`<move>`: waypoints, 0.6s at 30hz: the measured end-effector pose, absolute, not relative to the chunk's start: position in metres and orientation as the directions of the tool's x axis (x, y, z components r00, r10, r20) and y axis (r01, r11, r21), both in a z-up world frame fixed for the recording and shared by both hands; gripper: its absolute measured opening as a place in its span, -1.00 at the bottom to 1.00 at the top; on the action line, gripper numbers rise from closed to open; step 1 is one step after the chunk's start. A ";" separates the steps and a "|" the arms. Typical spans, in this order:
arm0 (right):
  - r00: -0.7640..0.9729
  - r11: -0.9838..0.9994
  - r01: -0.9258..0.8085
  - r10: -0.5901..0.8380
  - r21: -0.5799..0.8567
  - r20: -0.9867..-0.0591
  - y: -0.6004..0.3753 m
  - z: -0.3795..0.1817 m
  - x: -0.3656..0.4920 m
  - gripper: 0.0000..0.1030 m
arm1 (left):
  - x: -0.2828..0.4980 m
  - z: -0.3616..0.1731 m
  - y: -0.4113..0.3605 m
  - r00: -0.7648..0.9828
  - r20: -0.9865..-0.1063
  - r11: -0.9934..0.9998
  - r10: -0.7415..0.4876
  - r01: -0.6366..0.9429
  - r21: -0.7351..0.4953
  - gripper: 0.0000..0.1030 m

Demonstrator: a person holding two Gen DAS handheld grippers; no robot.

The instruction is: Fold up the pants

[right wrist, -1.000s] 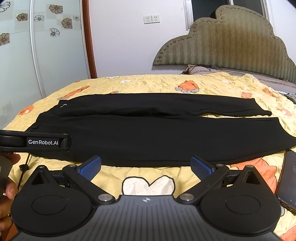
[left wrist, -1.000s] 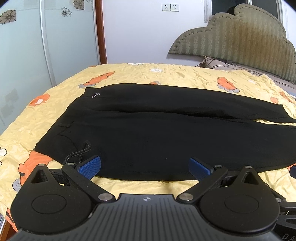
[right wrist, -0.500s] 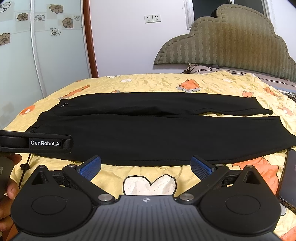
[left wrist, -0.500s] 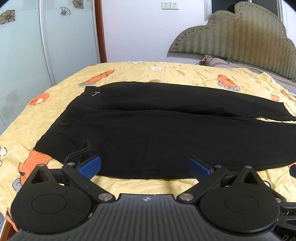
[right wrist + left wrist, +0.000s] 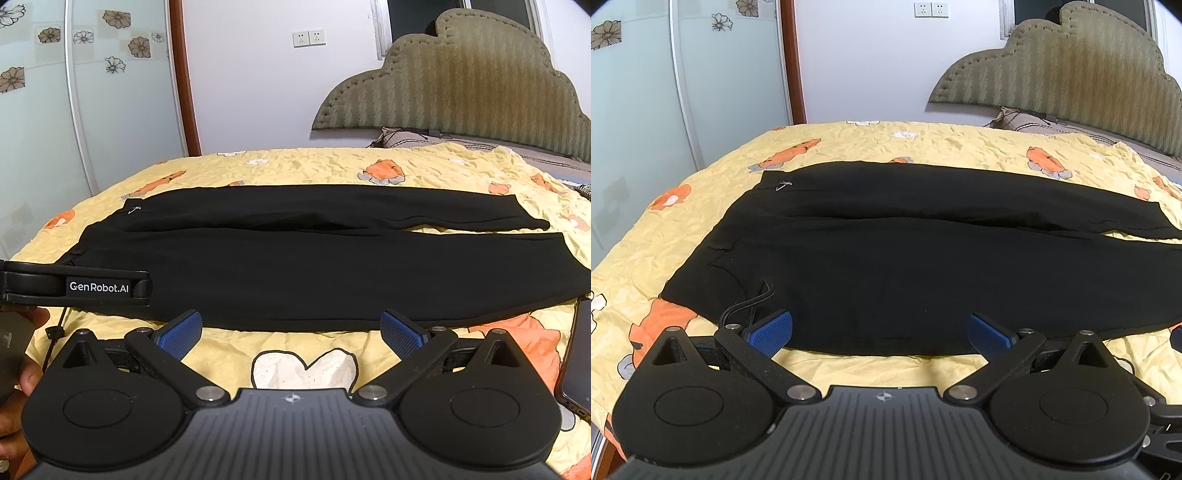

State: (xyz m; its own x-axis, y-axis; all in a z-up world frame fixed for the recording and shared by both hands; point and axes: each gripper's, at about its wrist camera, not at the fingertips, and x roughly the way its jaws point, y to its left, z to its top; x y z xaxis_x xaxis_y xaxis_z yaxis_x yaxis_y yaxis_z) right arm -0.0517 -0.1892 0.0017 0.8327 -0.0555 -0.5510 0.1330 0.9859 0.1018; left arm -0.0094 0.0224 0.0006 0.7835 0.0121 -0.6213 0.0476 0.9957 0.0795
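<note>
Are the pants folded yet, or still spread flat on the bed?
Spread flat, unfolded. The pants lie full length across the bed, both legs side by side, waistband at the left, cuffs at the right.

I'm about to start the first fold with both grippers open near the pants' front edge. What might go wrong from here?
1. The loose drawstring lies by the left gripper; it may get pinched instead of the waistband and trail out of the fold.
2. A phone lies on the bed beside the right gripper; a sweep could knock it.
3. The pants legs lie slightly apart at the cuffs, so the fold may end uneven.
</note>
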 end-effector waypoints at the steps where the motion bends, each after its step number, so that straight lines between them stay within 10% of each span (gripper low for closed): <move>1: 0.833 0.986 0.133 -0.055 0.103 -0.550 -0.189 0.002 -0.052 1.00 | -0.009 0.001 0.023 0.783 -0.621 0.996 0.012 0.045 0.077 0.99; 18: 0.883 0.994 0.073 -0.028 0.078 -0.468 -0.197 0.027 -0.035 1.00 | 0.011 0.002 0.026 0.776 -0.629 0.993 0.050 0.028 0.114 0.99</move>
State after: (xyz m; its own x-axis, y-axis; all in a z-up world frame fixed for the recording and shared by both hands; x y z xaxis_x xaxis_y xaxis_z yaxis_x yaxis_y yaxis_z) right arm -0.0349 -0.1974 0.0267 0.8833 -0.0280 -0.4680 0.0730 0.9943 0.0782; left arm 0.0109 0.0261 0.0017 0.7761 0.0502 -0.6286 0.0285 0.9930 0.1144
